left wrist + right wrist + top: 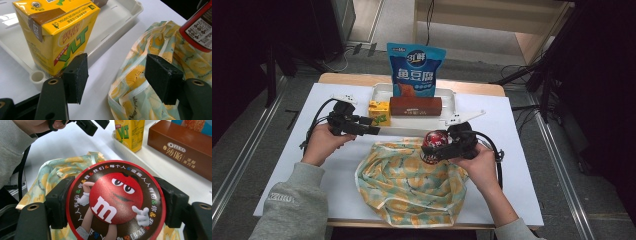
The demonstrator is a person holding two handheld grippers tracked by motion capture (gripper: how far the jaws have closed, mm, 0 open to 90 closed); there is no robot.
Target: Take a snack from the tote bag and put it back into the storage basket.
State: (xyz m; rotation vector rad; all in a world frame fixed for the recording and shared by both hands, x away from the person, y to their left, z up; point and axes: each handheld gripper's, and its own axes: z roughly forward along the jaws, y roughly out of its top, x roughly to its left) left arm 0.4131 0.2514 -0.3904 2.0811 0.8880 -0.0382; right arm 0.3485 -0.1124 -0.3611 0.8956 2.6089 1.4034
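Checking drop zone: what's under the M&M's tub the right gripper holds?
Under the M&M's tub, clamped by the right gripper, lies the yellow-patterned fabric bag. The tub hides whether the bag's mouth is open.

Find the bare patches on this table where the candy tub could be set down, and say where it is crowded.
Bare white table lies right of the fabric bag, and more left of it, below the left gripper. The tray is crowded: juice carton, cookie box, blue snack bag. The right gripper holds the candy tub over the bag.

The red candy tin's (116, 202) lower rim is cut off below
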